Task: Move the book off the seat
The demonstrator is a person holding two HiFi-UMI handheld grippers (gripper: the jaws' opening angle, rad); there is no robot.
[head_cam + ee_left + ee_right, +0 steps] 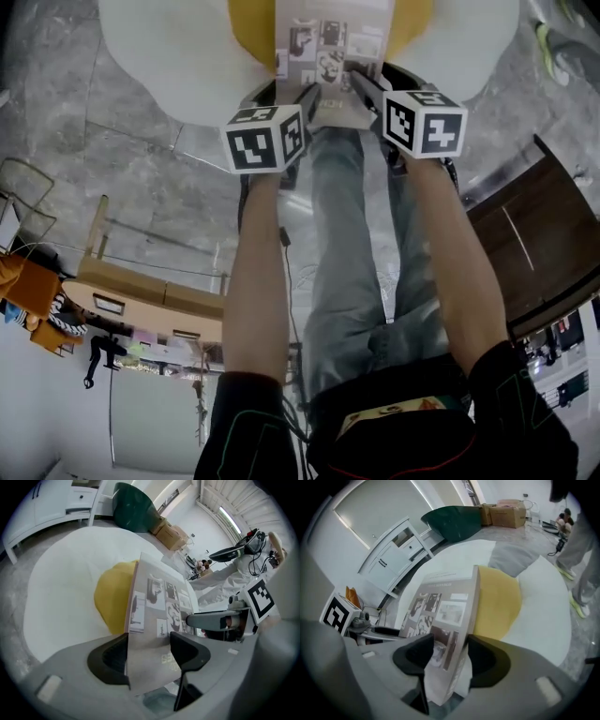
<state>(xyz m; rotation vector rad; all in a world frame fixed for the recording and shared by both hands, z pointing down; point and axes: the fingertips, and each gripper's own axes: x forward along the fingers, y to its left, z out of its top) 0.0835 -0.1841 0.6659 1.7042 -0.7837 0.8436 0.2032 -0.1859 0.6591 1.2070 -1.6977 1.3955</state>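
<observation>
Thin grey paperback book (328,47): cover tiled with black-and-white photos, top centre. Round white padded seat (159,56), yellow centre patch (248,28). Grey marbled stone floor (122,141), upper left. Faded blue denim jeans (342,262), middle.

Book (328,42) over seat (159,66) middle; left hand-held gripper (309,98) at its near-left corner, right hand-held gripper (362,86) at near-right.

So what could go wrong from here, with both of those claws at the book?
The book sits between the jaws of the left gripper and right gripper, but both look open, not clamped: lifting now would likely let it slip onto the yellow cushion. Both reach only its near edge, so once gripped the far end may droop or flop open.
</observation>
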